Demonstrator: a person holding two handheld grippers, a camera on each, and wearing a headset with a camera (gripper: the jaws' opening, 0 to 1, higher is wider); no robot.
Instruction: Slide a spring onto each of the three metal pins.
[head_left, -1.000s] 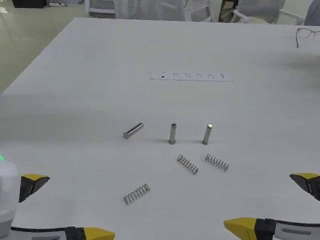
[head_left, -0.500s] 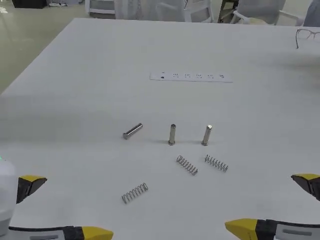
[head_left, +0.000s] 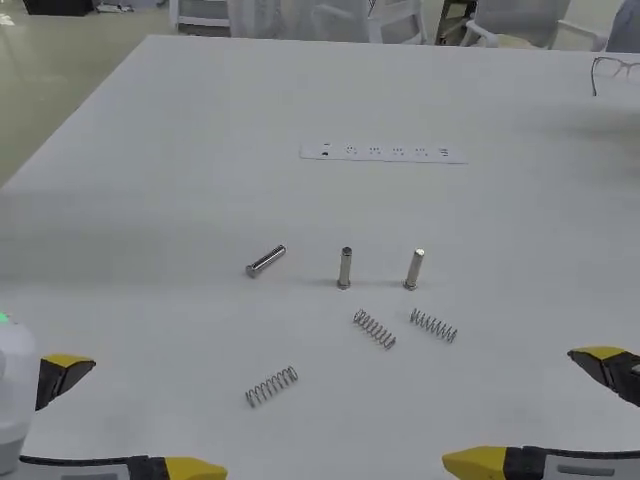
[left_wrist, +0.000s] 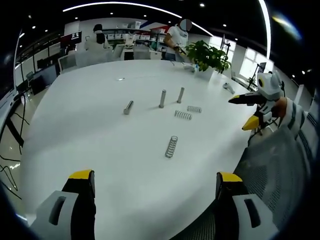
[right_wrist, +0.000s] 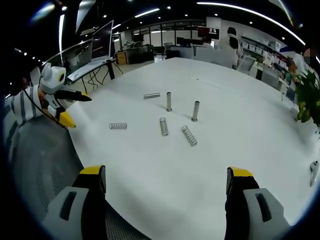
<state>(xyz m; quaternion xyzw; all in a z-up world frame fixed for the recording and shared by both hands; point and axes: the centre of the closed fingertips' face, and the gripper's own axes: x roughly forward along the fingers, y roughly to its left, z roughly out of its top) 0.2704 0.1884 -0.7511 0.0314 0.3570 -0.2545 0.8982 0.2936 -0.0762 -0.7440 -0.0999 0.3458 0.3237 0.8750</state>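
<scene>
White table (head_left: 200, 150) holds three pins (head_left: 345, 268), three springs (head_left: 374, 329).

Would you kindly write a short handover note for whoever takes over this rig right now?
Left gripper: open, empty, near the front edge of the table.
Right gripper: open, empty, also near the front edge.
Pins: left pin lies on its side; middle pin and right pin stand upright.
Springs: near spring, middle spring and right spring lie loose in front of the pins.
Done: nothing yet.
Left: all three springs; the lying pin probably needs standing or holding first.
</scene>
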